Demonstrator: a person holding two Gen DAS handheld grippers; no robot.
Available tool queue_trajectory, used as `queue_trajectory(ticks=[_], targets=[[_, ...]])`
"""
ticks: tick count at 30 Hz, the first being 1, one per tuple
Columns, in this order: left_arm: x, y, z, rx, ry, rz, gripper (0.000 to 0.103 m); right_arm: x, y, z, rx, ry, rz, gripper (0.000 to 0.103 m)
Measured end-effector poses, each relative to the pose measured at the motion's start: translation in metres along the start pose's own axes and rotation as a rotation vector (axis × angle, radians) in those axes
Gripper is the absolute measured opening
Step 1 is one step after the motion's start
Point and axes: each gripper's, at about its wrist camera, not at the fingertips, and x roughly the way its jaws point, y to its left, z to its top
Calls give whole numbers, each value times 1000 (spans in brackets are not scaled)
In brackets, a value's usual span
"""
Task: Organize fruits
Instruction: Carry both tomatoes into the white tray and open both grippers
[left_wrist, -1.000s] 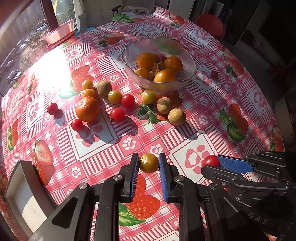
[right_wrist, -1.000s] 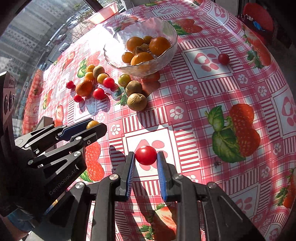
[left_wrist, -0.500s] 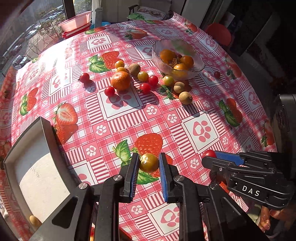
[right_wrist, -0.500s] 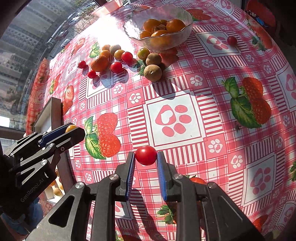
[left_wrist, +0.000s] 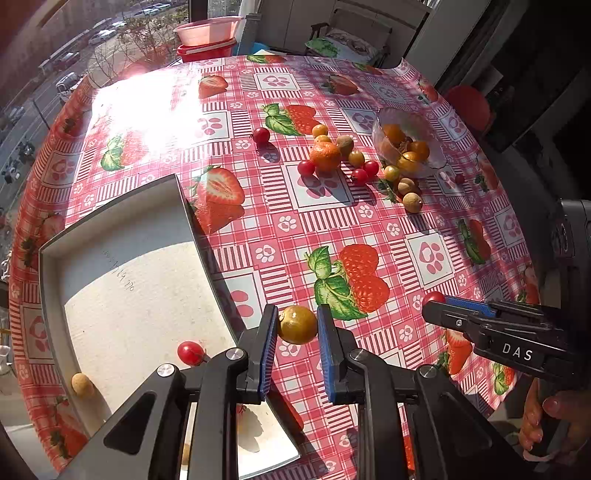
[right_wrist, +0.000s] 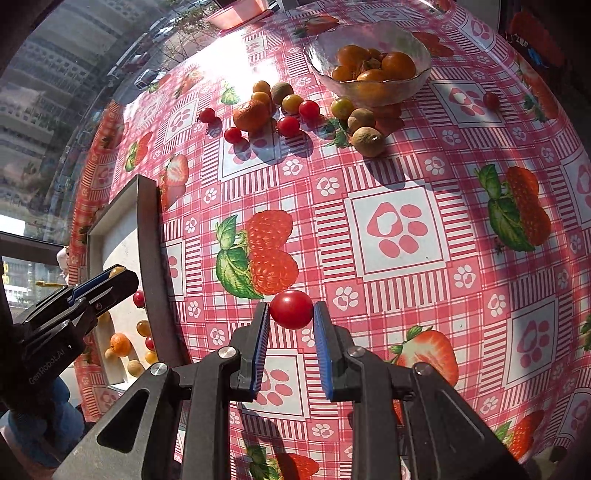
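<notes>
My left gripper (left_wrist: 296, 326) is shut on a yellow-green tomato (left_wrist: 297, 325), held above the tablecloth just right of the grey tray's rim (left_wrist: 192, 229). My right gripper (right_wrist: 290, 312) is shut on a red cherry tomato (right_wrist: 291, 308), held over the tablecloth right of the tray (right_wrist: 147, 236). The tray holds a red tomato (left_wrist: 190, 353), a small tan fruit (left_wrist: 82, 384) and several more fruits. Loose fruits lie far off by a glass bowl (right_wrist: 369, 55): an orange (right_wrist: 251, 115), red tomatoes (right_wrist: 288, 126) and brown round fruits (right_wrist: 367, 140).
The round table wears a red checked strawberry cloth (left_wrist: 332, 221). A lone red tomato (right_wrist: 490, 99) lies right of the bowl. A pink basin (left_wrist: 207, 31) stands beyond the far edge. Each gripper shows in the other's view, the right (left_wrist: 439, 301) and the left (right_wrist: 118, 275).
Both grippers have pulled back from the bowl and fruit pile toward the near side, each keeping its tomato. The tray has come into full view beside the left gripper.
</notes>
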Motion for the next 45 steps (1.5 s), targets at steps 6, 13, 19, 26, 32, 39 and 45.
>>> queue_trajectory(ticks=[6, 13, 19, 26, 32, 39, 45], targets=[[-15, 37, -14, -66, -19, 22, 23, 6, 41, 6, -67, 19, 11, 26], [-29, 82, -26, -141, -46, 58, 23, 19, 101, 11, -165, 49, 28, 26], [-35, 120, -30, -201, -76, 82, 23, 34, 148, 14, -251, 84, 25, 26], [-26, 157, -33, -240, -60, 120, 23, 61, 195, 19, -340, 129, 16, 26], [-15, 173, -31, -238, -44, 139, 23, 82, 223, 22, -389, 158, 12, 26], [2, 181, -26, -242, -14, 164, 23, 100, 238, 29, -411, 179, -1, 26], [21, 185, -24, -246, 42, 195, 23, 119, 242, 36, -420, 194, -29, 26]])
